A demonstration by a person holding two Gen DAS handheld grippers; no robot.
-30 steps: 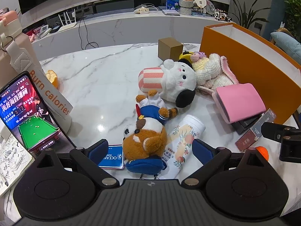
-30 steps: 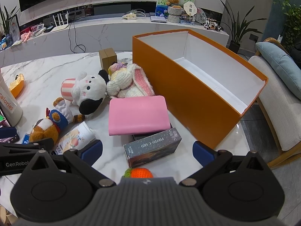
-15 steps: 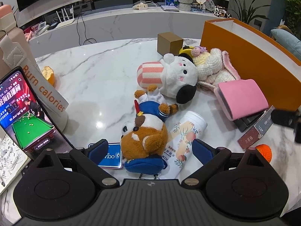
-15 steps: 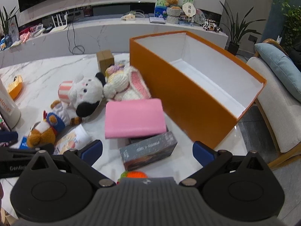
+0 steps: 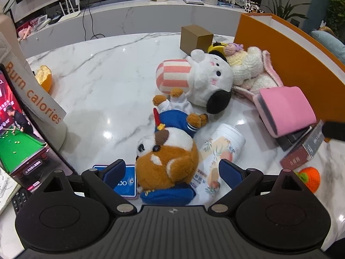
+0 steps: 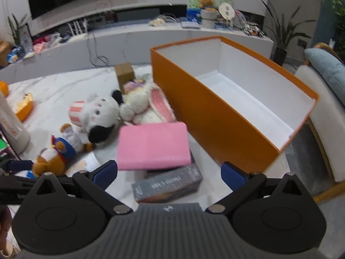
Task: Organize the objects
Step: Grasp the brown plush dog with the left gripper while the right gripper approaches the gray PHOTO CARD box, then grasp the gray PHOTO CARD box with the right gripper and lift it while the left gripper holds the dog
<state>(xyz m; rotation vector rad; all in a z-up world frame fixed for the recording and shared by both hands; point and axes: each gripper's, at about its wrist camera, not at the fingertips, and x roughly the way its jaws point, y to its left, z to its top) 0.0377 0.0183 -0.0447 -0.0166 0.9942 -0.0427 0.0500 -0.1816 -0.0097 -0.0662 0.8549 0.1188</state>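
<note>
My left gripper (image 5: 172,172) is open, its jaws on either side of a brown and white plush dog (image 5: 167,157) in blue clothes lying on the marble table (image 5: 103,86). A floral white tube (image 5: 217,155) lies beside the dog. My right gripper (image 6: 169,172) is open and empty above a dark card box (image 6: 168,183) and a pink pouch (image 6: 153,146). An empty orange box (image 6: 215,116) stands to the right. A white plush with a striped hat (image 5: 194,79) and a crochet bunny (image 5: 252,67) lie by the box.
A phone showing snooker (image 5: 15,129) and a white "Burn calories" bottle (image 5: 34,99) stand at the left. A blue card (image 5: 127,181), a small brown carton (image 5: 196,37), a crochet orange (image 5: 310,177) and orange peel (image 5: 44,77) lie on the table. A chair (image 6: 319,108) stands right.
My left gripper has moved forward and lower, so the plush dog now sits between its jaws. My right gripper has risen and pulled back; its view is blurred by motion.
</note>
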